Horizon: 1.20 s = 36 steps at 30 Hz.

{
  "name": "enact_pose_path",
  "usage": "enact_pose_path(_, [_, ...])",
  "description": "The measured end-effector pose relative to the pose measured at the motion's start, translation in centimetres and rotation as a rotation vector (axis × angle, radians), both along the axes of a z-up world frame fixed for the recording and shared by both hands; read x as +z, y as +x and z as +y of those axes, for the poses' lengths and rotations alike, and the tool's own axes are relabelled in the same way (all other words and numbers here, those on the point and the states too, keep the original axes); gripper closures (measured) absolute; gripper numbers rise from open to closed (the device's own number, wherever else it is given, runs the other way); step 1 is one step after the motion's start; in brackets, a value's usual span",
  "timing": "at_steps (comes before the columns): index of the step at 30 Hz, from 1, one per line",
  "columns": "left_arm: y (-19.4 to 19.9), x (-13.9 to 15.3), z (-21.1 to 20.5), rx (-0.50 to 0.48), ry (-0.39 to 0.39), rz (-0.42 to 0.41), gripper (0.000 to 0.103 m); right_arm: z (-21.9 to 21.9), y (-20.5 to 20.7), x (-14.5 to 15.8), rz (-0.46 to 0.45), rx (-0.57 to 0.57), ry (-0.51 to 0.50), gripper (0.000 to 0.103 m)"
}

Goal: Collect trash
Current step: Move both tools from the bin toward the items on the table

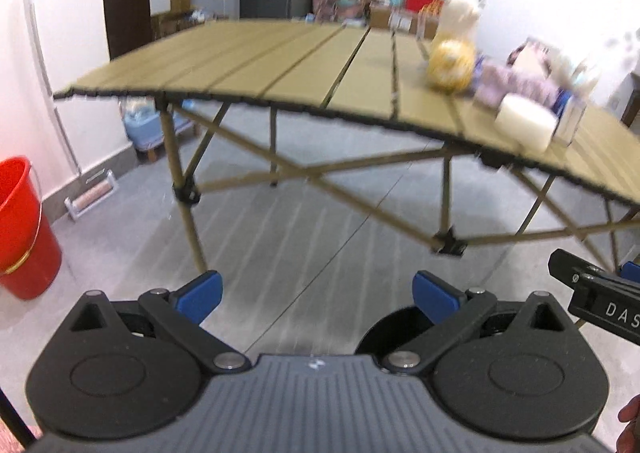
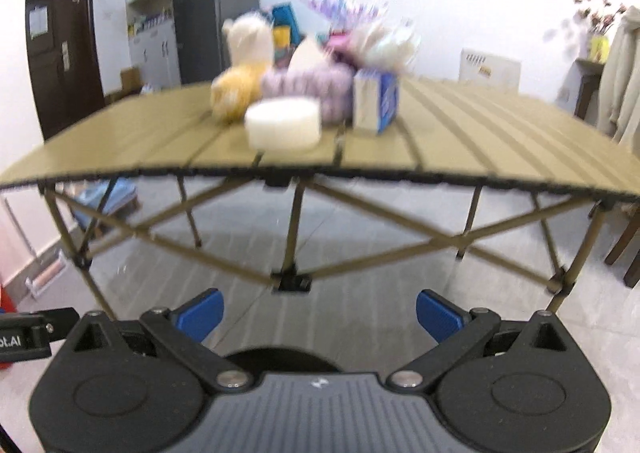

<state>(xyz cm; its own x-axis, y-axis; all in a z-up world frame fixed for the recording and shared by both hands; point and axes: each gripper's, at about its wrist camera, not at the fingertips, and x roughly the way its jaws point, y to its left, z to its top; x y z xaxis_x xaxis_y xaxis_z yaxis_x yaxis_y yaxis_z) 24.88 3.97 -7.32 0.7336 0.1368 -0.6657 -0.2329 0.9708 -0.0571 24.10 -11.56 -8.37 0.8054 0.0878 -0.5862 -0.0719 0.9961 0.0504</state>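
A tan slatted folding table [image 1: 256, 65] [image 2: 480, 133] stands ahead of both grippers. On it sit a white round tub [image 2: 283, 124] [image 1: 525, 124], a blue-and-white carton [image 2: 377, 99] [image 1: 570, 119], a purple crumpled bundle [image 2: 308, 83] [image 1: 516, 87], a yellow plush ball [image 2: 232, 93] [image 1: 450, 65] and a cream plush toy [image 2: 250, 39] [image 1: 460, 15]. My left gripper [image 1: 318, 299] is open and empty, below the table's edge. My right gripper [image 2: 319, 315] is also open and empty, low in front of the table. Everything is motion-blurred.
A red bucket [image 1: 22, 229] stands on the grey floor at the left, by the wall. The table's crossed legs [image 2: 292, 249] lie straight ahead. A blue bin [image 1: 140, 125] sits under the table's far side. Chair legs [image 2: 624, 249] and hanging coats [image 2: 624, 69] are at the right.
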Motion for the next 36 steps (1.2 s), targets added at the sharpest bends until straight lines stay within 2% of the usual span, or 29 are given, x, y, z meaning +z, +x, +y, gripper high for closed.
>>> enact_pose_path(6, [-0.1,2.4,-1.4,-0.026,-0.016,-0.094,0.000,-2.7,-0.5,2.7,-0.119,-0.041,0.041,0.000])
enact_pose_path(15, [0.6,5.3,-3.7,-0.059,0.004,-0.205,0.000,-6.1,0.4,5.8,-0.269,-0.079,0.087,0.000])
enact_pose_path(25, [2.8,7.5,-7.7,-0.120,0.021,-0.290,0.000,-8.6,1.7,6.9,-0.357,-0.098,0.106,0.000])
enact_pose_path(36, [6.9,6.3,-12.6,-0.193,0.076,-0.248,0.000,-11.3,3.9,6.0,-0.380,-0.119,0.093,0.000])
